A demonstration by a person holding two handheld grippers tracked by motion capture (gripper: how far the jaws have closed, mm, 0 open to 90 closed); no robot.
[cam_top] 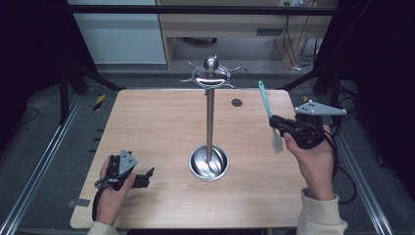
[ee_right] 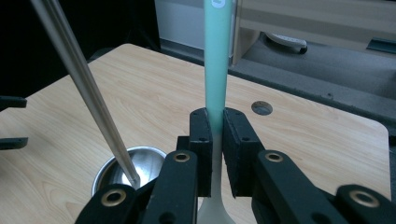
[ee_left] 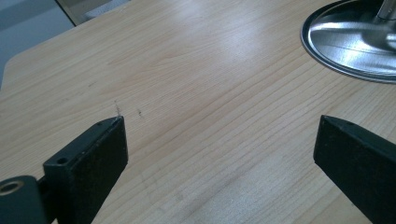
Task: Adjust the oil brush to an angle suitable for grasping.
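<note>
A spatula [cam_top: 268,111] with a teal handle and a pale blade hangs upright above the table's right side. My right gripper [cam_top: 273,121] is shut on its handle; in the right gripper view the two pads pinch the teal handle [ee_right: 215,70], with the blade end below them. A steel utensil stand [cam_top: 210,98] rises from a round dish base [cam_top: 209,162] at the table's middle, with hooks at its top. My left gripper [cam_top: 149,174] rests low at the front left, open, nothing between its jaws; its own view shows bare wood and the base's rim [ee_left: 355,42].
The wooden table [cam_top: 161,127] has a small dark round hole [cam_top: 237,102] near its back edge. Metal rails run along both sides of the table. A wooden cabinet and cables stand beyond the far edge.
</note>
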